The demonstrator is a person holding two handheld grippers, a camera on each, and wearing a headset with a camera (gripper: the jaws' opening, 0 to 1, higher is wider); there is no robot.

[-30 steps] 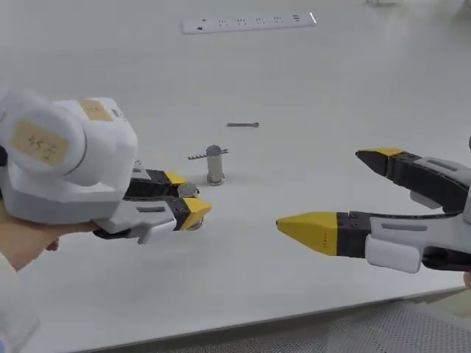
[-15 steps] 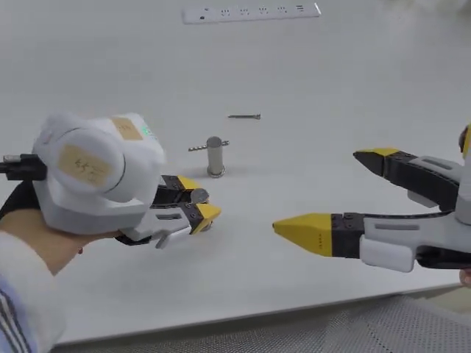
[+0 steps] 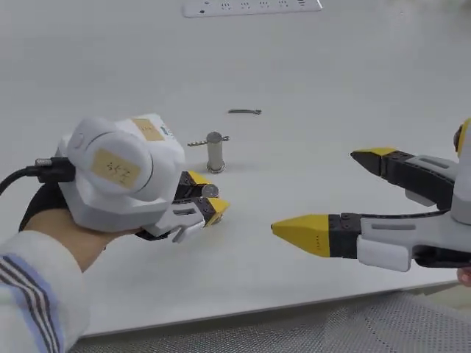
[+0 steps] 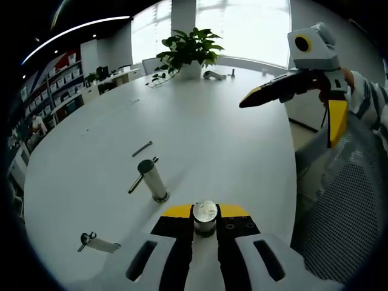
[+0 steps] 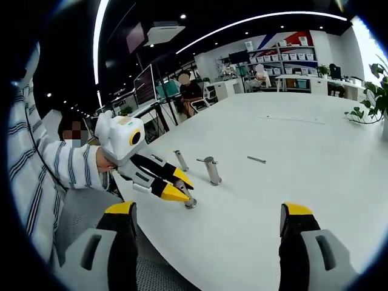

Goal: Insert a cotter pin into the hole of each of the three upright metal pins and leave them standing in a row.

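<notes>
My left gripper (image 3: 208,204) is shut on a short metal pin (image 4: 205,217), whose round head (image 3: 210,191) shows between the yellow tips. Just beyond it an upright metal pin (image 3: 215,153) (image 4: 152,179) stands with a cotter pin through its top. A loose cotter pin (image 3: 244,112) (image 4: 142,148) lies farther back on the table. Another metal pin (image 4: 98,243) (image 5: 180,160) with a cotter pin in it sits to the left of my left gripper. My right gripper (image 3: 329,193) (image 5: 210,216) hovers open near the table's front right, with nothing between its jaws.
A white power strip (image 3: 250,6) lies at the far edge of the white table (image 3: 316,88). The table's front edge (image 3: 243,309) runs just below the grippers. A potted plant (image 4: 188,51) stands at the table's end. People sit at desks (image 5: 191,91) beyond.
My left gripper has moved a little to the right with the metal pin in it. The right gripper has stayed about where it was, still open.
</notes>
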